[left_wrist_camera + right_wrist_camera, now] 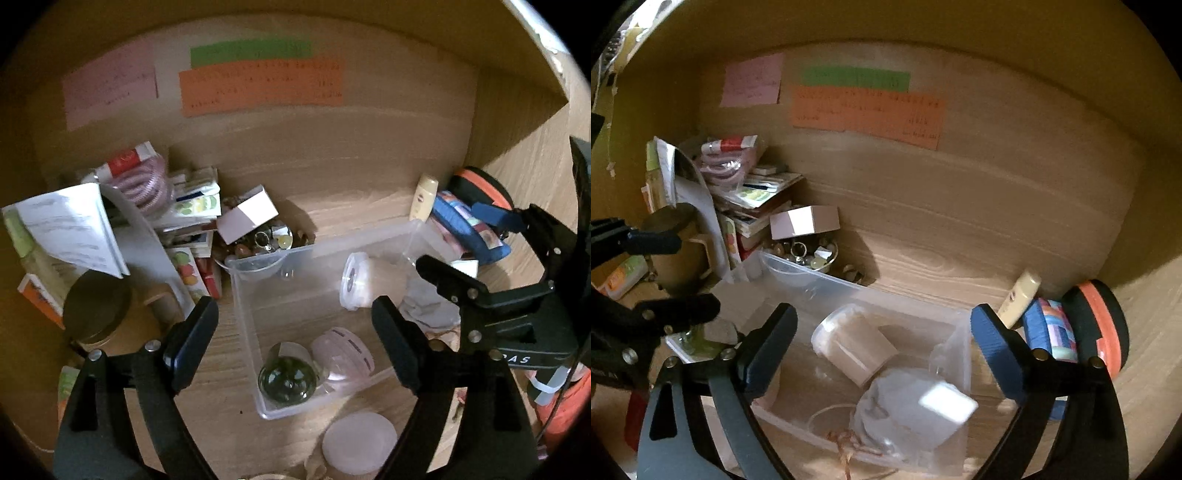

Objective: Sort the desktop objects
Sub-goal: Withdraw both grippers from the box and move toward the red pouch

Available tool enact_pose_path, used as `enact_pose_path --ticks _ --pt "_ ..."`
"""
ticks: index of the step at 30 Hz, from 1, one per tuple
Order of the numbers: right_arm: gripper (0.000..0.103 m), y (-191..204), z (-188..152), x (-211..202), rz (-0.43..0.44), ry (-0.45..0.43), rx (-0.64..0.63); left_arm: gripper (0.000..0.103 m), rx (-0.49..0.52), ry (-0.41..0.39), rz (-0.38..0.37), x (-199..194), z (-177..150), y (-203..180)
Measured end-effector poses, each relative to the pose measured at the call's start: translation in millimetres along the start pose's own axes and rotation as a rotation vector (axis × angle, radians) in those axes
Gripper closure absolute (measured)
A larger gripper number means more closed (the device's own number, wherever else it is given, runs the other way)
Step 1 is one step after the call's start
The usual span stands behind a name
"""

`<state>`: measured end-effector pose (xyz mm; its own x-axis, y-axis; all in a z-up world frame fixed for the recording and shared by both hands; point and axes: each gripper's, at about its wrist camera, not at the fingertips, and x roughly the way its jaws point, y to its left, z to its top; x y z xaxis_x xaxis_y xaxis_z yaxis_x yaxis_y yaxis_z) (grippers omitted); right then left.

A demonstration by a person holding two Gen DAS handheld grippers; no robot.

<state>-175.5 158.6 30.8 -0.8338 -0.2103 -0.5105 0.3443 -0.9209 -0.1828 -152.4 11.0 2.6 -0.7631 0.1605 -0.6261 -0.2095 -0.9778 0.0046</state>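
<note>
the clear plastic bin (255, 295) sits on the wood-grain counter (351, 177), thin-walled and rectangular; in it lie a dark glass ball (287, 380), a ribbed pink round case (343, 356) and a translucent lidded cup (356, 282) on its side; the left claw (295, 343) hangs over it, jaws wide, nothing between them; the right claw (882, 347) is likewise wide and empty; only the right view shows a crumpled white pouch (905, 410) with a brown cord; only the left shows a matte pink disc (358, 441) outside the bin.
</note>
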Motion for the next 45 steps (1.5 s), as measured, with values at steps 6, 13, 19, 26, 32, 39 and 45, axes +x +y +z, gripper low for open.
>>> enact_pose_path --ticks 6,13,19,26,32,39,45 --pt "0.009 3.9 -7.5 -26.0 -0.018 -0.021 -0.005 0.012 0.018 -0.037 0.038 -23.9 -6.4 -6.4" --pt "0.008 8.4 -21.9 -54.8 -0.023 -0.041 -0.008 0.008 0.042 -0.050 0.070 -44.1 -22.8 -16.5" --pt "0.006 11.9 -38.0 -77.3 -0.046 -0.051 -0.010 0.006 0.017 -0.035 0.088 -57.6 -39.5 -9.3" --pt "0.000 13.1 -51.8 -106.5 -0.070 -0.085 0.001 0.005 -0.034 -0.001 0.118 -65.2 -67.6 6.8" --pt "0.000 18.1 -73.3 -106.7 -0.078 -0.041 0.006 0.005 -0.063 0.065 0.119 -57.9 -100.0 14.5" --pt "0.000 21.1 -106.6 -86.9 -0.076 0.073 0.037 0.005 -0.076 0.165 0.076 -40.5 -135.9 10.1" --pt "0.000 17.7 -131.7 -72.9 -0.056 0.148 0.068 0.005 -0.097 0.225 0.056 -29.7 -154.7 5.2"
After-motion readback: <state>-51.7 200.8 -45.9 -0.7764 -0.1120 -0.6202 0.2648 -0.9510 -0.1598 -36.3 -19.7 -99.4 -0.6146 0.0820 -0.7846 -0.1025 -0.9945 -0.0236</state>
